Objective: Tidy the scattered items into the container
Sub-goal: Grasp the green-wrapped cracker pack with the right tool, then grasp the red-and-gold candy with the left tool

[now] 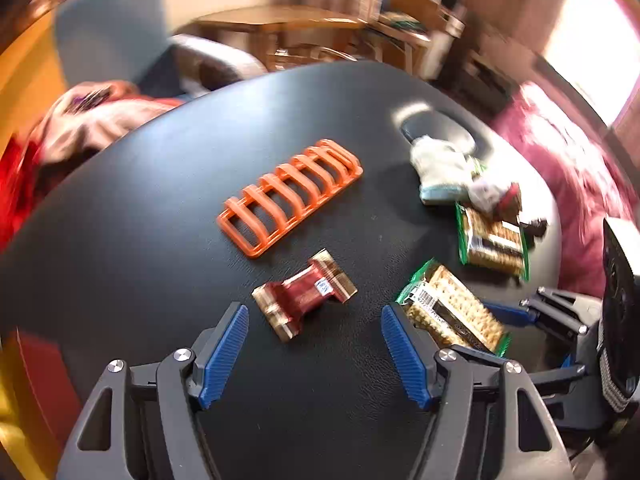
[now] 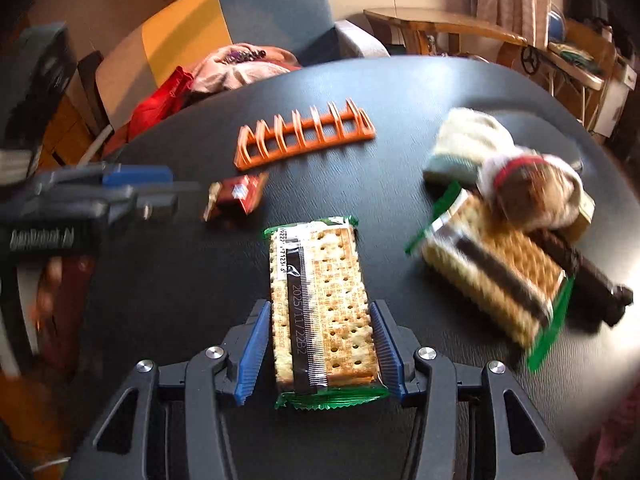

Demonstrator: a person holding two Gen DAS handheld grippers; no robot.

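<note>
— What did your right side have at that point?

— My right gripper point(image 2: 318, 344) was clamped on a clear, green-ended pack of square crackers point(image 2: 322, 304), blue pads pressing both long sides. The pack sat lengthwise between the fingers, over the black leather-textured tabletop point(image 2: 160, 280); I couldn't tell whether it was lifted or still resting.

— And the left?

— My left gripper point(image 1: 314, 354) was spread wide and held nothing. A crumpled red and gold foil wrapper point(image 1: 304, 298) lay on the table just ahead of its fingertips, untouched.

— Where was the rack?

— The orange plastic slotted rack point(image 1: 290, 196) stood beyond the wrapper, near the table's middle, with nothing in its slots.

— Anything else loose?

— A second cracker pack point(image 2: 494, 272) lay off to the right, partly under a blurred brown and white bundle point(image 2: 532, 196). A pale rolled cloth point(image 2: 464, 144) sat just beyond those, and a dark stick-shaped object point(image 2: 584, 276) touched the pack's far edge.
</note>
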